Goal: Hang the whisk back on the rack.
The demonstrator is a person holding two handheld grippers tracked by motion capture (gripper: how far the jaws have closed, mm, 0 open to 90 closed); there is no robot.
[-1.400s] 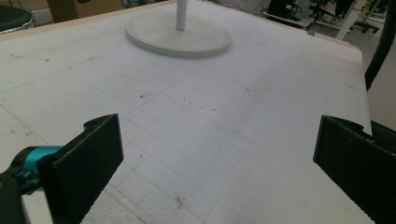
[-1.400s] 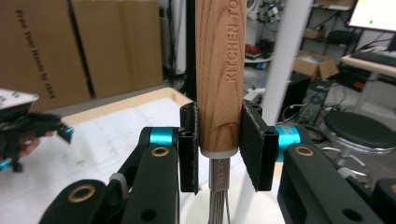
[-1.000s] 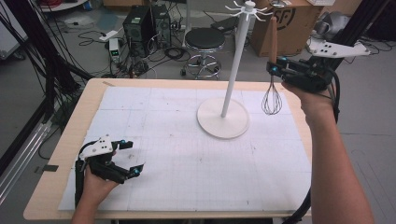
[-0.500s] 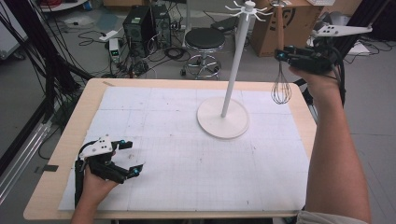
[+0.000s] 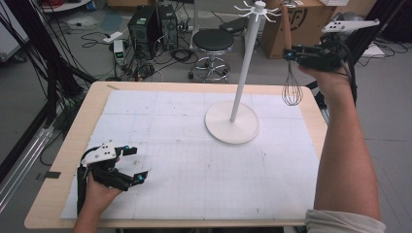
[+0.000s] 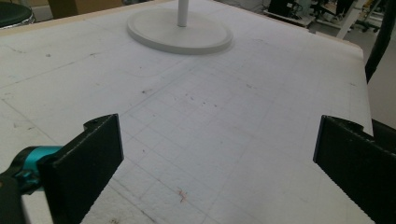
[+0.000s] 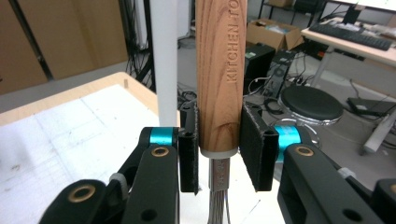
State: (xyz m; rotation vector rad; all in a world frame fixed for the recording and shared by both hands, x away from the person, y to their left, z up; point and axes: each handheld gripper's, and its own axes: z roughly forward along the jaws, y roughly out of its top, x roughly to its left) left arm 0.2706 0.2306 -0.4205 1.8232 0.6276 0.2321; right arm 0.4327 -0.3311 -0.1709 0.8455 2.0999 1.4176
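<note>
High view shows the whisk [image 5: 290,73] held in the air beyond the far right corner of the table [image 5: 58,194], upright, wire head down and wooden handle up. The right gripper [image 5: 311,54] is clamped on the handle near its lower end — in the right gripper view the two black pads press the wood from both sides, just above the metal collar. The handle is light brown wood with printed letters; the wires are thin dark metal.

The white stand [image 5: 243,73] with small hooks at its top is near, to the left of the whisk. I judge the whisk is being carried to hang on a hook — this needs the handle's top brought up to a hook, and I cannot see a loop there.

The left gripper [image 5: 131,165] rests on the white mat [image 5: 194,170] at the near left, jaws wide apart, holding nothing.
</note>
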